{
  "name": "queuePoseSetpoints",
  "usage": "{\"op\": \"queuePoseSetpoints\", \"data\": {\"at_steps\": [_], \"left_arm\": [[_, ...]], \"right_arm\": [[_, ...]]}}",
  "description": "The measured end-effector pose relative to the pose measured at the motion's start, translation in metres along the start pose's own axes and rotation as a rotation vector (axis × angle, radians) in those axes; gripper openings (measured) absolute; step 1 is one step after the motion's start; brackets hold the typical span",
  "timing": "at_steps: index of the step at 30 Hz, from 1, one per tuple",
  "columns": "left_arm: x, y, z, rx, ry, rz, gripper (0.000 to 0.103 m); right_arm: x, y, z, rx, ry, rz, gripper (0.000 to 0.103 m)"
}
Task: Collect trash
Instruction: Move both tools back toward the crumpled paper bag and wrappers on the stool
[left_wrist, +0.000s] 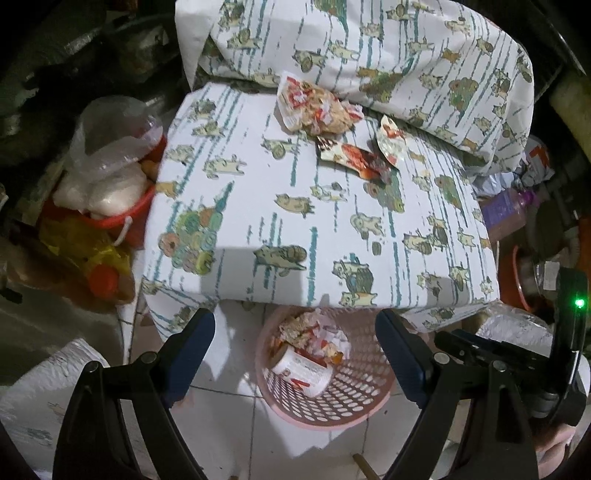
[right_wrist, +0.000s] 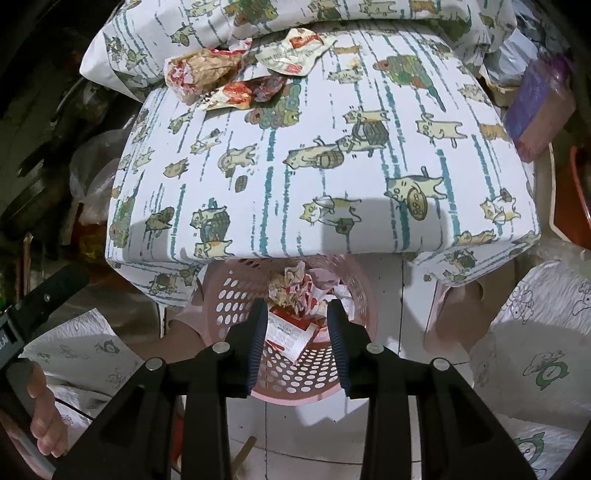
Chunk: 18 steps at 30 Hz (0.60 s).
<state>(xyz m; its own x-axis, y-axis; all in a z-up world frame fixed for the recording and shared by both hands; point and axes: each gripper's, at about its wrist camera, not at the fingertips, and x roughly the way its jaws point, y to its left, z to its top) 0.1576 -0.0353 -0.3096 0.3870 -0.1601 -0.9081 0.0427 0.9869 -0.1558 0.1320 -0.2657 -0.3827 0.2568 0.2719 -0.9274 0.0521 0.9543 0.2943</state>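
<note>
While both tongs hover over basket (right_wrist: 295, 380), left tongs (left_wrist: 295, 347) wide and empty, right tongs (right_wrist: 295, 325) narrow, apparently empty. Wrappers (left_wrist: 321, 110) remain on table (left_wrist: 258, 221). Drop step looks done; next: reach back, pinch wrapper.

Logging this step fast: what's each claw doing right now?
Left claw: open, empty.
Right claw: open, empty, over the basket.

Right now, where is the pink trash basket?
The pink trash basket stands on the tiled floor just below the near edge of the cat-print cushion, in front of both grippers, already holding crumpled wrappers.
</note>
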Motion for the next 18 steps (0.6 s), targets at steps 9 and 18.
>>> {"op": "queuePoseSetpoints", "data": {"at_steps": [9,18], "left_arm": [[-0.027,0.003,0.005,0.016,-0.111,0.026,0.09],[-0.036,0.008,0.016,0.028,-0.181,0.105,0.09]], "right_arm": [[-0.011,0.006,0.002,-0.032,-0.051,-0.012,0.033],[-0.025,0.018,0.005,-0.083,-0.109,-0.027,0.033]]}}
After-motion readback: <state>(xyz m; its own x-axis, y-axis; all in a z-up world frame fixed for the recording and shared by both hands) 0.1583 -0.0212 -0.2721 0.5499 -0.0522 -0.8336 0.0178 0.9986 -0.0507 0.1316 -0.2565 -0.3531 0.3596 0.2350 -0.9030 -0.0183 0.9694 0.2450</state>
